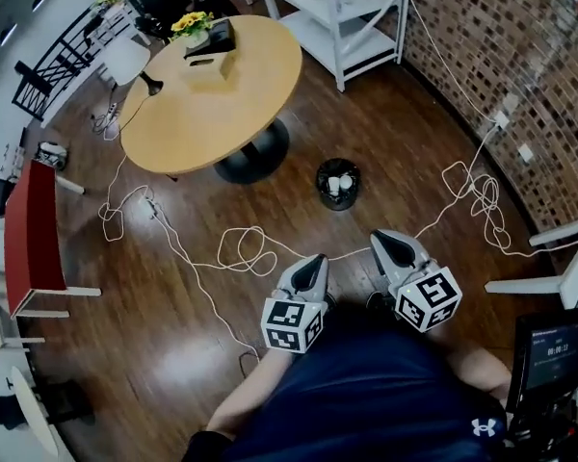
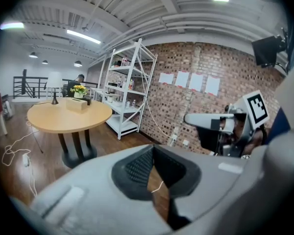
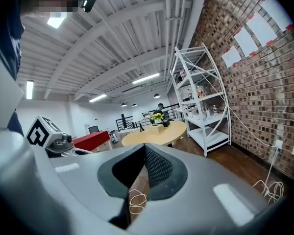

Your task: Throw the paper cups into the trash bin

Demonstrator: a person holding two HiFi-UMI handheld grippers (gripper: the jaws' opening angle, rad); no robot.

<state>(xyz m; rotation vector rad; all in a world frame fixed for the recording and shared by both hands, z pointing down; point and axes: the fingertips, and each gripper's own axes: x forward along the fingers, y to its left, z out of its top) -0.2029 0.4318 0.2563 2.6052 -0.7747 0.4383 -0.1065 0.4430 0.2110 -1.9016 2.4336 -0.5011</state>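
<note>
A small black trash bin stands on the wooden floor just right of the round table's base. White paper cups lie inside it. My left gripper and right gripper hang side by side close to the person's body. They point toward the bin, roughly a gripper's length short of it. Both are shut with nothing between the jaws. In the left gripper view the left gripper shows only floor through a thin slit. The right gripper looks the same. No cup shows on the table or floor.
A round wooden table carries a tissue box and yellow flowers. A white shelf rack stands against the brick wall. White cables loop across the floor. A red table is at the left.
</note>
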